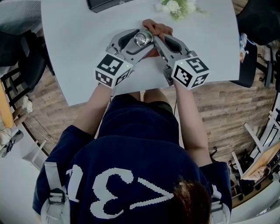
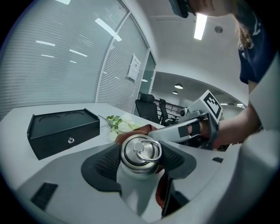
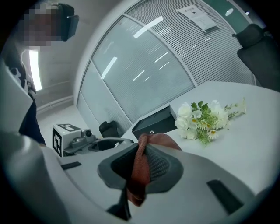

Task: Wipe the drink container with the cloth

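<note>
A steel drink container point(image 1: 142, 39) with a ring-handled lid point(image 2: 141, 150) sits between the jaws of my left gripper point(image 2: 139, 161), which is shut on it just below the lid. A rust-red cloth point(image 3: 141, 171) is pinched in my right gripper point(image 3: 142, 168), shut on it. In the head view the cloth point(image 1: 157, 29) lies against the far right side of the container, with the right gripper point(image 1: 158, 41) close beside the left gripper point(image 1: 138, 43) over the white table point(image 1: 78, 57). The container's body is hidden by the jaws.
A black box point(image 2: 61, 131) stands at the table's far side, also in the right gripper view as the box point(image 3: 154, 121). A bunch of white flowers point(image 3: 205, 119) lies at the far right point(image 1: 177, 6). Office chairs point(image 1: 256, 48) stand round the table edge.
</note>
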`<state>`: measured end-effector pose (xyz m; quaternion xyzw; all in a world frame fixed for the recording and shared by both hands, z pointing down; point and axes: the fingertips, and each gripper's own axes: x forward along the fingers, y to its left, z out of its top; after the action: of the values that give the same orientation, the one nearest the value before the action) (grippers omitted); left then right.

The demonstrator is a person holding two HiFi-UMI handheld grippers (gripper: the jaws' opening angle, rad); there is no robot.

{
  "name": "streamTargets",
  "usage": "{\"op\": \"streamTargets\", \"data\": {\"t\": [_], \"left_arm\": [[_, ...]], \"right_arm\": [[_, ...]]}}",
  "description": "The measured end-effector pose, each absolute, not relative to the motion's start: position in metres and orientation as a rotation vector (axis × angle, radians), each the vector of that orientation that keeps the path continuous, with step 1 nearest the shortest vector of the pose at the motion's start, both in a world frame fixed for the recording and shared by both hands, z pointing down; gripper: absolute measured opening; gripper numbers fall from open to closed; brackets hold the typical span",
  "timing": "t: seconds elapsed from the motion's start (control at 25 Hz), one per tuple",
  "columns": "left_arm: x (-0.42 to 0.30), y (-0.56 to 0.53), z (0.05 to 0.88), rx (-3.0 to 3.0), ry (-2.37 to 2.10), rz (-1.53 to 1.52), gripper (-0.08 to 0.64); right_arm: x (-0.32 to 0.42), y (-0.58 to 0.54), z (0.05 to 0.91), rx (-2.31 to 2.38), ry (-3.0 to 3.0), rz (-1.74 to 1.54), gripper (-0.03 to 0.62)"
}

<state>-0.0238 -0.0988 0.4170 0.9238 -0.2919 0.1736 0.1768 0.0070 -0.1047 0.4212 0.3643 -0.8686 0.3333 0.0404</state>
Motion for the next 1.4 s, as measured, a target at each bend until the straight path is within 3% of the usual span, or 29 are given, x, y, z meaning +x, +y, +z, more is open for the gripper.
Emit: {"op": "streamTargets", "data": {"t": [0.92, 1.12, 1.4], "left_arm": [[0.006, -0.084, 0.417, 3.144, -0.208, 0.974, 0.276], [0.004, -0.092, 0.417, 3.056, -0.363, 0.935, 0.275], [0.006, -0.102, 0.414, 2.825, -0.491, 0.785, 0.275]], "right_arm": [[0.029, -0.112, 0.438, 1.175, -2.568, 0.921, 0.051], [0.027, -0.111, 0.436, 1.179, -2.587, 0.943, 0.051], [0.025, -0.11, 0.428, 1.148, -2.671, 1.239, 0.051]]}}
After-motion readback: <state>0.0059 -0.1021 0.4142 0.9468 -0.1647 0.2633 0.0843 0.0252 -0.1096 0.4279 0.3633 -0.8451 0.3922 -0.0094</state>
